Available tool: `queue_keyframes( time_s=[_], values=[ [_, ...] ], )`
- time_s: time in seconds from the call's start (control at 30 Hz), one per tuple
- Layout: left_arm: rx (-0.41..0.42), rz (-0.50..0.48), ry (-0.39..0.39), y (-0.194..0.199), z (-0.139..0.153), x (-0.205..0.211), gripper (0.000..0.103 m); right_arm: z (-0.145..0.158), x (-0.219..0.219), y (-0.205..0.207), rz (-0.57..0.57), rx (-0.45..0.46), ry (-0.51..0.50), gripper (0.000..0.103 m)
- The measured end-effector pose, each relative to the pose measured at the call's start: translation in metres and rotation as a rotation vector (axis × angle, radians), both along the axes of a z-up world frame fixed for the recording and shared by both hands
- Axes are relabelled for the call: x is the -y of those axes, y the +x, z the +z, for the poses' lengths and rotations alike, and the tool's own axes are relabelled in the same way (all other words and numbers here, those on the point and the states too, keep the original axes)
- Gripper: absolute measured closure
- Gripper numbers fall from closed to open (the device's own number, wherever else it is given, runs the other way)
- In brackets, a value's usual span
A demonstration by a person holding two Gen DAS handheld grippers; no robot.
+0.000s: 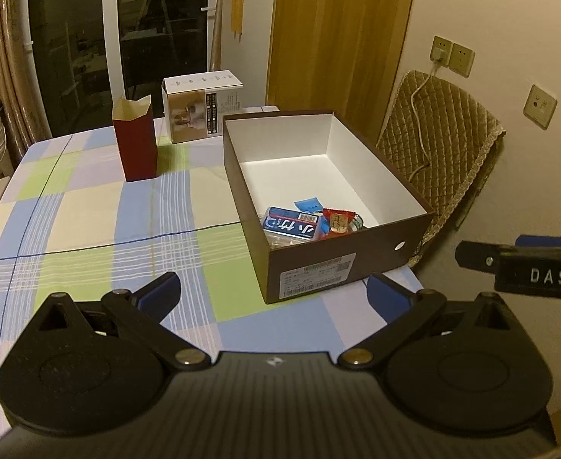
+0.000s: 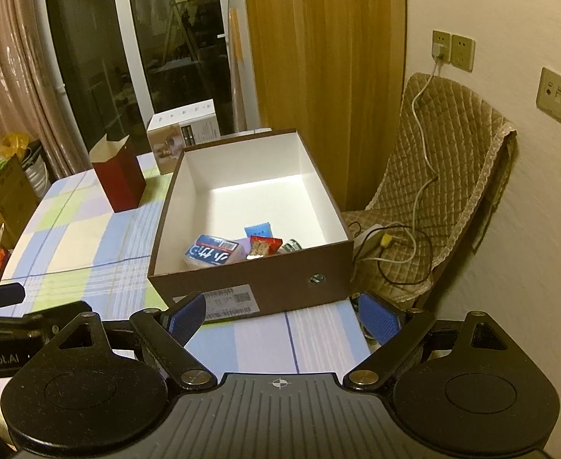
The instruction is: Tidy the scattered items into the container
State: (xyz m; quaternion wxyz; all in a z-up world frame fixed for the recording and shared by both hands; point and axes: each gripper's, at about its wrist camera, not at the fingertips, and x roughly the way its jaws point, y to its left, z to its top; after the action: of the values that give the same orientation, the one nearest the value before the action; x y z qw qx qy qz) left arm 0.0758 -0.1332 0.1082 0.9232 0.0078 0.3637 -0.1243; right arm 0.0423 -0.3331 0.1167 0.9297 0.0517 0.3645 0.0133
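Note:
A brown shoebox [image 1: 318, 264] [image 2: 265, 283] with a white inside stands on the checked tablecloth [image 1: 89, 210] [image 2: 73, 237]. In its near end lie a blue-and-white tissue pack [image 1: 293, 225] [image 2: 211, 254], a red snack packet [image 1: 337, 220] [image 2: 263, 246], a small blue packet [image 1: 309, 204] [image 2: 258, 229] and a small jar [image 2: 291, 246]. My left gripper [image 1: 274, 296] hangs open in front of the box with nothing between its blue pads. My right gripper [image 2: 282, 315] is open too, just short of the box's near wall.
A dark red paper bag [image 1: 135, 141] [image 2: 117, 176] and a white carton [image 1: 200, 109] [image 2: 182, 134] stand at the table's far side. A quilted chair [image 1: 441, 149] [image 2: 433, 176] with a white cable stands right of the table, by the wall sockets. The right gripper's body [image 1: 529, 271] shows at the left wrist view's right edge.

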Motion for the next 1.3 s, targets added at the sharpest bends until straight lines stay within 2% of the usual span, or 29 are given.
queue_keyframes(
  time_s=[1.3],
  values=[
    [0.010, -0.007, 0.008, -0.0042, 0.0051, 0.0075, 0.001, 0.0071, -0.0031, -0.0091, -0.001, 0.001, -0.002, 0.011]
  ],
)
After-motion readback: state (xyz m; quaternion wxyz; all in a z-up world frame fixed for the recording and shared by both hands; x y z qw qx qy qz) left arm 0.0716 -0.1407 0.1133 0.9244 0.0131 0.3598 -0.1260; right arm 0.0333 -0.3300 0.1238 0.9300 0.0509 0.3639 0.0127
